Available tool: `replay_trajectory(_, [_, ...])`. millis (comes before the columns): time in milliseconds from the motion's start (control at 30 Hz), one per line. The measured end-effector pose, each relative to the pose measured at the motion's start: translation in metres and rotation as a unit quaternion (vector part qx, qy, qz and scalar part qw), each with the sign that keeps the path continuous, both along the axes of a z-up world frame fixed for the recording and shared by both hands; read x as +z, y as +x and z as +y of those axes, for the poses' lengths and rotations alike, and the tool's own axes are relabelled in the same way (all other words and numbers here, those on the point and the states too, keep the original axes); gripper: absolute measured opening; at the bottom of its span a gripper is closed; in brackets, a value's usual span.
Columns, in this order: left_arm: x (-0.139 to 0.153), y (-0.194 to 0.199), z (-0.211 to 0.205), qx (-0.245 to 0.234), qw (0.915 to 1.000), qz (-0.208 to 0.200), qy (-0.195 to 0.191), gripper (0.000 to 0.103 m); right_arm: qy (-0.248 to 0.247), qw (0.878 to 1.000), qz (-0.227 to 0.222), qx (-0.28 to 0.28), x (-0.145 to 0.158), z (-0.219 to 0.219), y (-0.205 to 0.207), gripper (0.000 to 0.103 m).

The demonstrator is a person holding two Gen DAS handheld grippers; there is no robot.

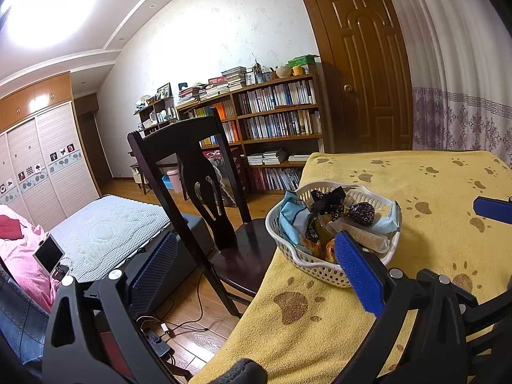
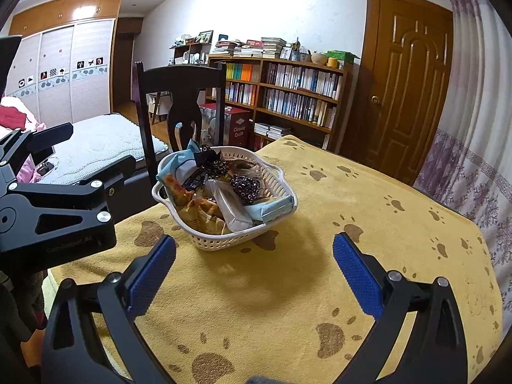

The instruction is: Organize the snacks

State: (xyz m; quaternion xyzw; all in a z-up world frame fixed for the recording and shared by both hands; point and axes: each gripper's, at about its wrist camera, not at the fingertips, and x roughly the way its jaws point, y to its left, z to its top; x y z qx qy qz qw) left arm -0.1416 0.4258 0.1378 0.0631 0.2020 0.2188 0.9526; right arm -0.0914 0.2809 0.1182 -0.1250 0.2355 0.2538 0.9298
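Observation:
A white perforated basket (image 1: 307, 264) (image 2: 224, 243) stands near the left edge of the yellow paw-print tablecloth (image 1: 416, 176) (image 2: 368, 198). It is heaped with wrapped snacks: a light blue packet (image 1: 292, 217) (image 2: 177, 166), a dark ring-patterned candy (image 1: 361, 213) (image 2: 245, 187), a silvery bar (image 2: 232, 208) and an orange-brown packet (image 2: 201, 216). My left gripper (image 1: 256, 272) is open and empty, its right finger just in front of the basket and its left finger off the table's edge. My right gripper (image 2: 254, 272) hovers open and empty over bare cloth, short of the basket.
A dark wooden chair (image 1: 192, 166) (image 2: 179, 86) is at the table's left side beside the basket. Beyond lie a bed (image 1: 105, 230), a bookshelf (image 1: 275, 118), a brown door (image 1: 368, 64) and a curtain (image 1: 464, 80). A power strip with cables (image 1: 158, 342) lies on the floor.

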Motion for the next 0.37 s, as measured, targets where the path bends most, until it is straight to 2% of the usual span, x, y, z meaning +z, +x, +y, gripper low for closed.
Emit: replay_trajectory(367, [0.0, 0.001, -0.007, -0.008, 0.9999, 0.008, 0.004, 0.1, -0.006, 0.999, 0.024, -0.024, -0.003, -0.01, 0.009, 0.098])
